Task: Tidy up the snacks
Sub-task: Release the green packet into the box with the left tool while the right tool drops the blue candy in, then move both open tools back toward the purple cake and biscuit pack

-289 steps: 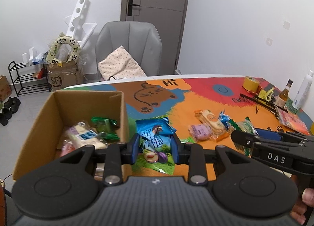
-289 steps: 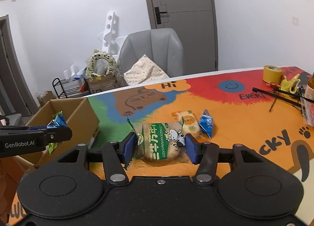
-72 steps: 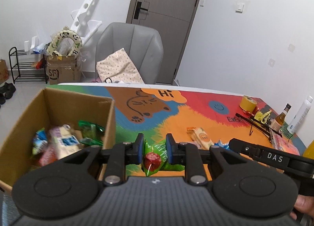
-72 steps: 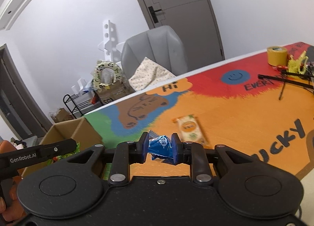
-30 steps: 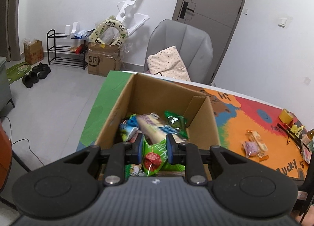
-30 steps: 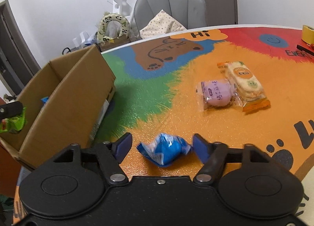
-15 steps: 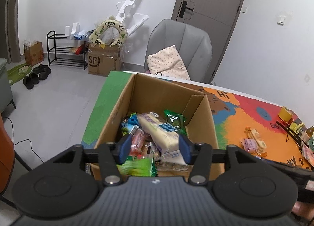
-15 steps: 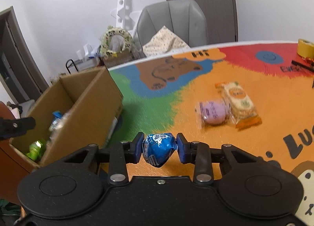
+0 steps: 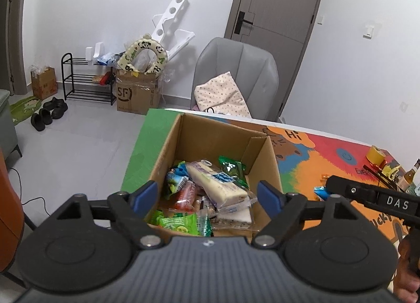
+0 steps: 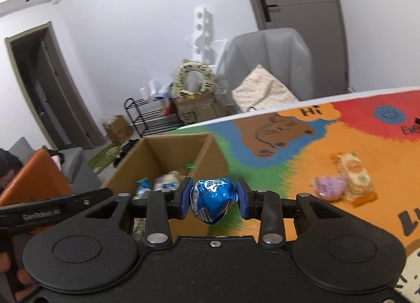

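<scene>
Released a moment ago, the green snack packet (image 9: 181, 222) now lies in the cardboard box (image 9: 168, 145) at the counter's (image 10: 302, 161) left edge, under the released left tool (image 9: 207, 195). Right tool (image 10: 213, 199) grasps a blue candy packet (image 10: 211, 198) beside the box.

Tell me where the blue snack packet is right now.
In the right wrist view, the blue snack packet is clamped in the right tongs, held by the cardboard box's near right corner.
</scene>
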Demonstrator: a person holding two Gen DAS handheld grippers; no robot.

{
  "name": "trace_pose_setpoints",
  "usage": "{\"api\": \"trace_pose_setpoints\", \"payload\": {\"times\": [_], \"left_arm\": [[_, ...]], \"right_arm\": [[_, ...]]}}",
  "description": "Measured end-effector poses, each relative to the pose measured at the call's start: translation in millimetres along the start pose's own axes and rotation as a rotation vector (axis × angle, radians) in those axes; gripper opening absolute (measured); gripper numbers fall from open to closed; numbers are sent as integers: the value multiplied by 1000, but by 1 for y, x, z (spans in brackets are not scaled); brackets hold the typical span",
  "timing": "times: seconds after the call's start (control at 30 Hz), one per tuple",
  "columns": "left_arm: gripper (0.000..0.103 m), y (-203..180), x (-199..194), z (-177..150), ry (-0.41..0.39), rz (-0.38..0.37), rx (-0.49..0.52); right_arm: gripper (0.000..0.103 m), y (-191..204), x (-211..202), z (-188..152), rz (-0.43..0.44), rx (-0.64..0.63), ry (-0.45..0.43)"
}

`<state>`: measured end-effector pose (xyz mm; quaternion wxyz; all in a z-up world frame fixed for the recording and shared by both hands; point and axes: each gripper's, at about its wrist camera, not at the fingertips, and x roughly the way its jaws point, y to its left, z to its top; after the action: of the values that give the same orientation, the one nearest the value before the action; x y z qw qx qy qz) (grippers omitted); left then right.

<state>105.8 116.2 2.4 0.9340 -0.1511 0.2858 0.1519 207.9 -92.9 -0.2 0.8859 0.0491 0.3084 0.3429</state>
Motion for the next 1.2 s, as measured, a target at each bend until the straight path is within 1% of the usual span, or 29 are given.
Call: {"api": "trace_pose_setpoints", "payload": {"times": [0.17, 0.37, 0.5, 0.57, 0.6, 0.63, 0.7, 0.77, 0.8, 0.97, 1.03, 1.1, 1.2], "left_arm": [[85, 9, -8, 3, -14, 9, 1], [86, 25, -12, 8, -14, 27, -15], [86, 34, -13, 10, -20, 39, -33], [86, 36, -13, 8, -19, 44, -33], [87, 36, -12, 8, -17, 47, -33], [87, 37, -12, 8, -16, 49, -34], [87, 37, -11, 9, -15, 47, -35], [87, 35, -10, 9, -12, 38, -30], [87, 33, -9, 9, -11, 32, -27], [88, 16, 0, 8, -4, -1, -10], [88, 9, 4, 8, 2, -16, -3], [88, -1, 7, 8, 8, -34, 13], [89, -17, 13, 6, 14, -57, 34]], "right_arm": [[34, 22, 4, 6, 41, -34, 2], [34, 36, 12, 10, 70, -47, 14], [35, 48, 19, 8, 108, -59, 36], [41, 50, 25, 7, 141, -45, 52], [49, 49, 26, 6, 145, -39, 52], [51, 49, 25, 6, 138, -40, 49], [52, 44, 23, 6, 134, -27, 44], [56, 37, 19, 7, 117, -9, 36], [60, 32, 17, 7, 101, -5, 28], [68, 11, 6, 5, 48, 21, 13], [74, 1, 2, 3, 22, 26, 6], [76, -9, -2, 2, -2, 39, 5], [76, -24, -9, -1, -29, 62, 4]]}}
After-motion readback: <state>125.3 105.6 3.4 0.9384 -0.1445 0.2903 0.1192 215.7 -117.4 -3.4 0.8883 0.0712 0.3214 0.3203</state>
